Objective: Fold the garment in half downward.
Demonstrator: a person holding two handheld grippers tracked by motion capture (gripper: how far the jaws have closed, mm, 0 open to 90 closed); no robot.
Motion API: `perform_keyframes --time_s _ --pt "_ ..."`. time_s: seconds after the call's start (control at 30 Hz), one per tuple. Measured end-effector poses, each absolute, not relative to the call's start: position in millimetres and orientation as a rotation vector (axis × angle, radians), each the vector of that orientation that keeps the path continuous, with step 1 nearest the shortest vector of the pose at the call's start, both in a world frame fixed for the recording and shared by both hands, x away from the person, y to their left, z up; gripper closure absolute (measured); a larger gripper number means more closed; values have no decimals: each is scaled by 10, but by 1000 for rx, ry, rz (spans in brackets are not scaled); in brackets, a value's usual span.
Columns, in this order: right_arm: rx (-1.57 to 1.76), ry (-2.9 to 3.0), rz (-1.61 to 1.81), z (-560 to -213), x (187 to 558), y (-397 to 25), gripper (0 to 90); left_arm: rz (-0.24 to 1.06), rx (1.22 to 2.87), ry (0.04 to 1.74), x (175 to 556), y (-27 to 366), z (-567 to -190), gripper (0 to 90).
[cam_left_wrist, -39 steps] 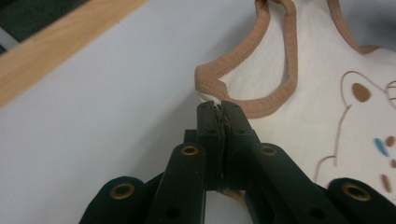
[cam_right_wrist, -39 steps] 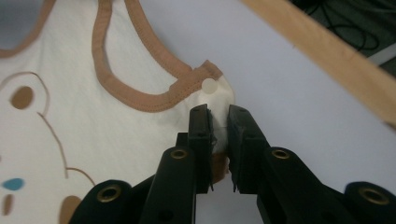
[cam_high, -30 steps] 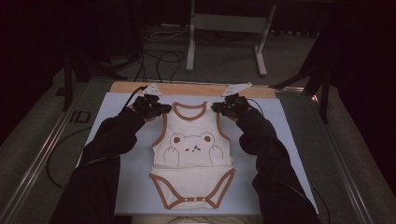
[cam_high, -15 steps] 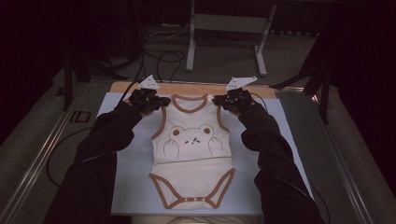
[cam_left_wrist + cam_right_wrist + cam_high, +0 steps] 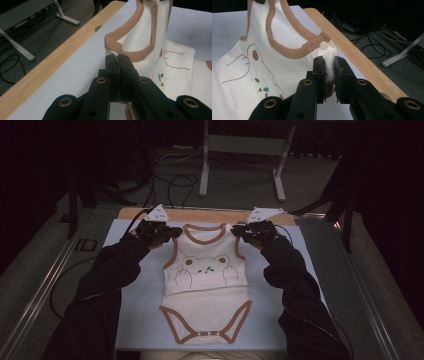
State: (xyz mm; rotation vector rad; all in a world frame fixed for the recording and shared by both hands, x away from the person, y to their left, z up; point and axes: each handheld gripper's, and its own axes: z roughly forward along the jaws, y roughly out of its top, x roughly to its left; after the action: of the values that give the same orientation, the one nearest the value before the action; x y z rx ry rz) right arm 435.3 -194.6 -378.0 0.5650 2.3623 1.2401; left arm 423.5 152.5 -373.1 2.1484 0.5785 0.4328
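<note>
A cream baby bodysuit with brown trim and a bear print lies flat on a pale mat, neck toward the far edge. My left gripper is shut on its left shoulder strap, and my right gripper is shut on the other strap. In the left gripper view the jaws pinch the cloth just under the brown-edged strap of the bodysuit. The right gripper view has the jaws clamped on a white fold of the bodysuit below a round snap.
The mat lies on a wooden table whose bare far edge runs just behind the grippers. Beyond it are a grey floor, black cables and a white metal stand. Dark sleeves cover both sides of the mat.
Both grippers have drawn the shoulder straps toward the far edge and a little apart. The bodysuit now lies longer and flatter. Each grip has stayed shut.
</note>
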Motion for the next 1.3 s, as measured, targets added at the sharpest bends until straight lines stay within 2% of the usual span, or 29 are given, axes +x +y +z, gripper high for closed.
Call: perform_keyframes --time_s 0.47,0.97,1.3 --pt "525 2328 1282 -3666 4231 -1950 802 414 2119 522 4075 1523 -3663 883" --pt "445 2322 1302 -3637 3862 -1983 801 400 2116 449 3741 1553 -3673 882" --pt "456 2355 1311 -3812 3641 -2046 800 382 2148 401 3538 1529 -3725 882"
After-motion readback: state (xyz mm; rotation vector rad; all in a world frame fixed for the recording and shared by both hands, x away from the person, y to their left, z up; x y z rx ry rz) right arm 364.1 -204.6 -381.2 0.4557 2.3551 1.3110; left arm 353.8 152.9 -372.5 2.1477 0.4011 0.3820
